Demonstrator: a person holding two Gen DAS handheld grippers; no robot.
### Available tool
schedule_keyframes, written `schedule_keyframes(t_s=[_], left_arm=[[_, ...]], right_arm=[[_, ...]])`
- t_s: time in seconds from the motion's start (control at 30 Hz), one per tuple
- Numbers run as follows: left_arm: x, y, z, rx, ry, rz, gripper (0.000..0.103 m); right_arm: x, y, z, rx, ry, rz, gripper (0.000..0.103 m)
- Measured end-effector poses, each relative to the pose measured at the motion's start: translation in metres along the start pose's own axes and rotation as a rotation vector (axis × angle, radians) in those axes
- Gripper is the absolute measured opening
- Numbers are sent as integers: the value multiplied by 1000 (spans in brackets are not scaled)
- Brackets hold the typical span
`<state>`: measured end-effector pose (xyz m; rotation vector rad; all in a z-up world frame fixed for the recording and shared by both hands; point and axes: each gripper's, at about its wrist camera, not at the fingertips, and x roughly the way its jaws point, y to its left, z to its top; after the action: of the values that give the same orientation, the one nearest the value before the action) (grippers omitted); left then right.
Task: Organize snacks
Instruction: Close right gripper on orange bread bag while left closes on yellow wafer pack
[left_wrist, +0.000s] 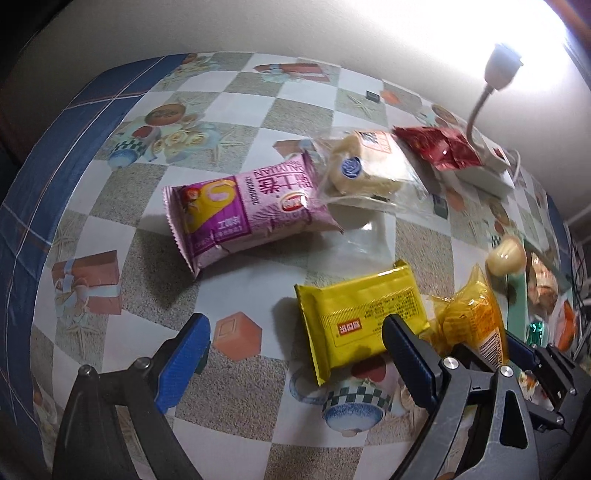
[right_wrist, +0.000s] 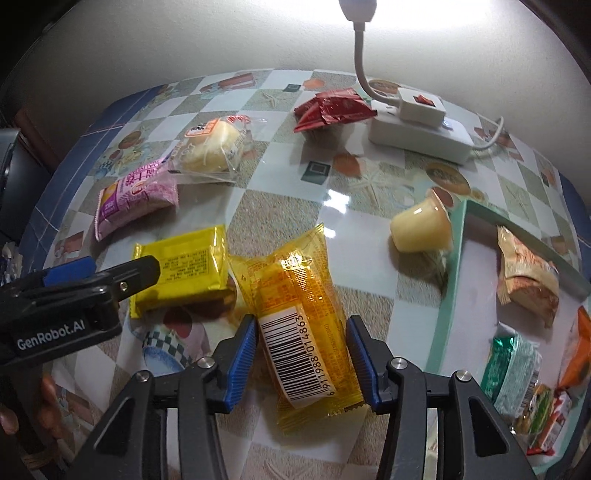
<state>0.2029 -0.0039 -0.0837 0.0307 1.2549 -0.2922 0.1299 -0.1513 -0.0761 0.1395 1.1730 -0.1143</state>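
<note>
- Your right gripper has both blue pads against a translucent orange snack packet with a barcode label, seemingly gripped.
- Your left gripper gapes wide, holding nothing; a flat yellow foil packet lies just ahead.

Both views are taken from close above the checked, picture-printed tablecloth, angled steeply down along the fingers. The flat yellow foil packet, seen in both, is met from the left in one view and from the right in the other.
</note>
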Motion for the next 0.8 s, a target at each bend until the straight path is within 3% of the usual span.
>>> schedule_keyframes(t_s=[0.13,0.3,0.53,0.63,0.8], left_arm=[[0,-8,-2,62,10,35,94],[1,-24,-5,141,18,-5,94],[14,-57,-7,271,24,45,94],[19,-62,-3,268,-7,94,94],[27,-51,5,205,-19,90,94]], right_arm=[[-3,-8,-8,37,10,10,52],[-6,-18,-17,75,18,21,52],[-9,-22,-24,89,23,49,52],[-9,-23,-24,94,23,51,52],[-9,-26,-24,104,25,61,52]])
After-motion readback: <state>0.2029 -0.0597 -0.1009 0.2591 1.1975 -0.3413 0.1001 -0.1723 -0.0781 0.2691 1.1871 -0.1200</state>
